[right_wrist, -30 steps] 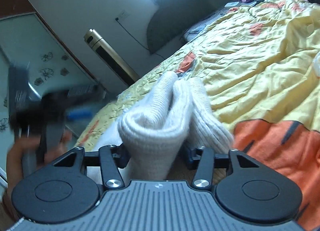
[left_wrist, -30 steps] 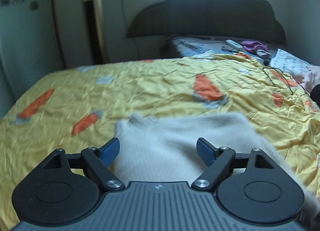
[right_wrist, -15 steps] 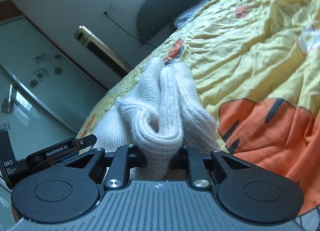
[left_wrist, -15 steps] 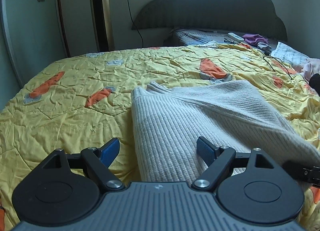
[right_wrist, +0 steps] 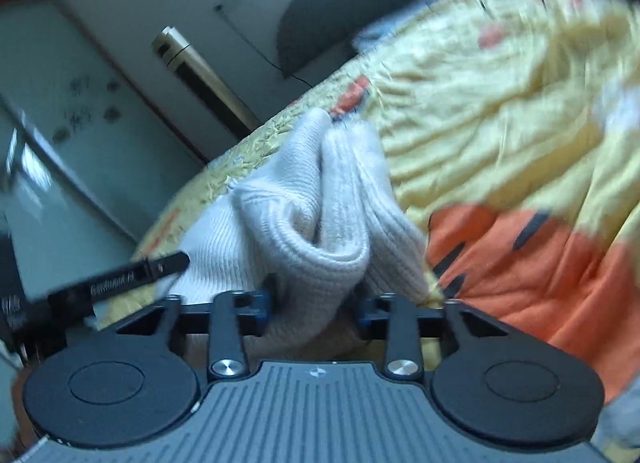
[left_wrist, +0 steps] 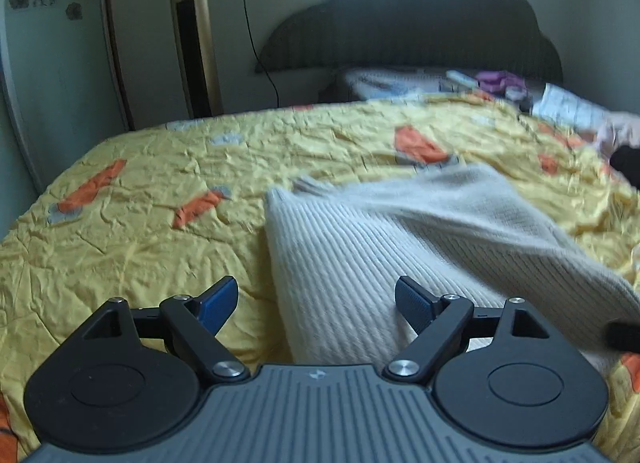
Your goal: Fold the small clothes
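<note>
Yellow quilt, cream sweater bunched between right hand-held gripper

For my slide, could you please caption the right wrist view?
Right gripper clamps a bunched cream knit garment above the yellow quilt.

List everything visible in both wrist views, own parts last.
knit garment: 1, cream, on the bed, one end bunched in the right tool
quilt: 1, yellow with orange patches, covering the bed
headboard: 1, dark, far end of the bed
tower fan: 1, gold, by the far wall
purple item: 1, near the headboard, blurred
left tool: 1, black with blue pads, open over the garment's edge
right tool: 1, black, shut on the garment
</note>
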`<state>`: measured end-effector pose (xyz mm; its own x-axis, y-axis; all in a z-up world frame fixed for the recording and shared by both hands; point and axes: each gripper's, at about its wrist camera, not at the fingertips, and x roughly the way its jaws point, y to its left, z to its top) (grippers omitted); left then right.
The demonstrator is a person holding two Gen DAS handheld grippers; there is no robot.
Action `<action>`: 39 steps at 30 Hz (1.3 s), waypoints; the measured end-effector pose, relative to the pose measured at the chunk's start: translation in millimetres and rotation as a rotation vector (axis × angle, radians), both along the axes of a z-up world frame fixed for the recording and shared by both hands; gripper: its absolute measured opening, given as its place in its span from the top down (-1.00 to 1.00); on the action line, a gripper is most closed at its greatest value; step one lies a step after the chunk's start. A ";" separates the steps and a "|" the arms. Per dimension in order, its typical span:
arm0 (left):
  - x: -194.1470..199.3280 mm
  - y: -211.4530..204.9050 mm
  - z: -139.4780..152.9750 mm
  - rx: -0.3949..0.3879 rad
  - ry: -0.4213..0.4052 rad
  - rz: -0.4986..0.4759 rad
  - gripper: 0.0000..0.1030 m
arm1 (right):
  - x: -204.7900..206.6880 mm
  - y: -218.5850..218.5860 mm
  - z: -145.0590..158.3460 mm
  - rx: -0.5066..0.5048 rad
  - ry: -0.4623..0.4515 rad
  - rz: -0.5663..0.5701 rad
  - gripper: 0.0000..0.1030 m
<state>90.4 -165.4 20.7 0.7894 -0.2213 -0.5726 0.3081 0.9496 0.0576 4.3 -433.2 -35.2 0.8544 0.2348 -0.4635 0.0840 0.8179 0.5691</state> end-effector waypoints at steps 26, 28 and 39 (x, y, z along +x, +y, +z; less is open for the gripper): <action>83.9 45.7 -50.5 -0.563 0.397 -0.195 -0.15 | 158.3 -26.2 -8.9 0.068 0.174 0.448 -0.51; 80.7 39.1 -36.9 -0.510 0.323 -0.222 -0.11 | 153.5 -26.6 -3.5 0.071 0.154 0.426 -0.33; 137.7 45.6 -8.3 -0.263 0.185 -0.115 -0.15 | 190.6 1.7 26.2 -0.002 0.036 0.361 -0.26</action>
<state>228.1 -119.8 12.4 0.6386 -0.4616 -0.6157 0.3961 0.8831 -0.2513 195.0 -431.6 -8.9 0.6995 0.5173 -0.4930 -0.1902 0.7998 0.5694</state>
